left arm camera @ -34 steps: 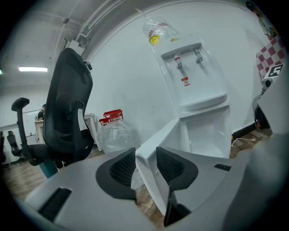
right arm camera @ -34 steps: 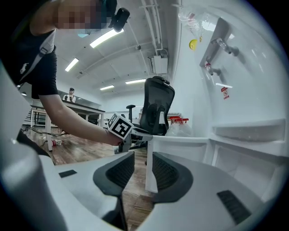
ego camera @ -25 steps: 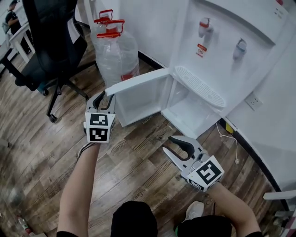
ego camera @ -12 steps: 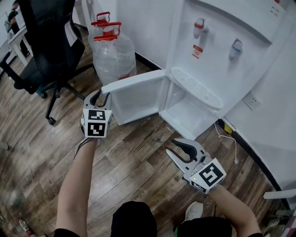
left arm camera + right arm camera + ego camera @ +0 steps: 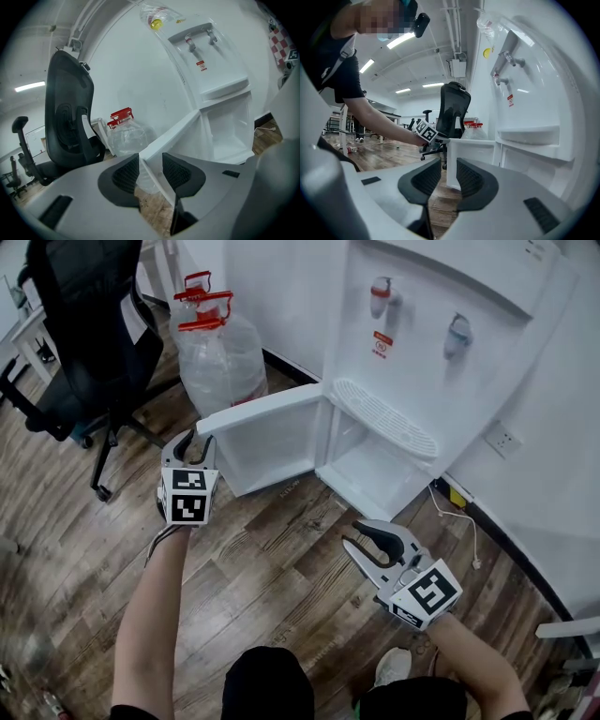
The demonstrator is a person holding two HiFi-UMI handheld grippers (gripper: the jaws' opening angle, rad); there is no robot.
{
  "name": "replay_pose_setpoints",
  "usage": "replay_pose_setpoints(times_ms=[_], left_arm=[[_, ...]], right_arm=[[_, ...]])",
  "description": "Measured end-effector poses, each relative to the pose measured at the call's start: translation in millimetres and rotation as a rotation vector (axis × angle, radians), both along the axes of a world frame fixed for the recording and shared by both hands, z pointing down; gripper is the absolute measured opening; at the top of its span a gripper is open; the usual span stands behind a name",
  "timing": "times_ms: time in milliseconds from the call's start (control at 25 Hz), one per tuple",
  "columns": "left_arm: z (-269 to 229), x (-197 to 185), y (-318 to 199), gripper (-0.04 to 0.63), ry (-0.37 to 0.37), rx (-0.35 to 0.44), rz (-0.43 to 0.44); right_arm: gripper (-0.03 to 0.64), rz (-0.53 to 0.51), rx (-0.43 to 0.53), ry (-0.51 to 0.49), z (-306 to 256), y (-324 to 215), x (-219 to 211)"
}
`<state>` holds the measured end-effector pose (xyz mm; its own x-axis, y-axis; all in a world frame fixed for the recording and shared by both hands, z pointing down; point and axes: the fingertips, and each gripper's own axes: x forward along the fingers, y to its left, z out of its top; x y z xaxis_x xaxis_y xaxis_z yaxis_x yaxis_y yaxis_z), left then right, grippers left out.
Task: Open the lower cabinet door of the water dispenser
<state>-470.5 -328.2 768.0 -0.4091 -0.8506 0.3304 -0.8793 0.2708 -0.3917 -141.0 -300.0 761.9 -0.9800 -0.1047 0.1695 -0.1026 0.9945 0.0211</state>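
The white water dispenser (image 5: 441, 381) stands at the upper right, and its lower cabinet (image 5: 380, 470) is open and bare inside. The cabinet door (image 5: 272, 442) is swung out to the left. My left gripper (image 5: 194, 439) is at the door's free edge, shut on it. In the left gripper view the door (image 5: 187, 129) has its corner between the left gripper's (image 5: 151, 157) pads. My right gripper (image 5: 351, 533) hovers over the floor in front of the cabinet with its jaws closing and nothing between them. In the right gripper view the right gripper (image 5: 448, 161) points at the door (image 5: 471, 161).
Two big clear water bottles (image 5: 220, 357) with red caps stand against the wall behind the door. A black office chair (image 5: 80, 343) is at the far left. A wall socket (image 5: 503, 439) and a white cord (image 5: 459, 521) are right of the dispenser. The floor is wood planks.
The right gripper has drifted a little back from the dispenser and its jaws have narrowed. The left gripper stays on the door's edge, and the whole view has shifted slightly.
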Motion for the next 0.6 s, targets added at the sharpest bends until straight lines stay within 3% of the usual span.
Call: replay_pose_setpoints(times_ms=[320,600], left_arm=[[-11,13,11,0.156,-0.011,0.020,0.029],[-25,57,16,0.147,0.008,0.047,0.140]], right_arm=[[0.095,0.012,-0.002,-0.003,-1,3,4],[0.073,0.047,-0.011,0.008,1,-1,23]])
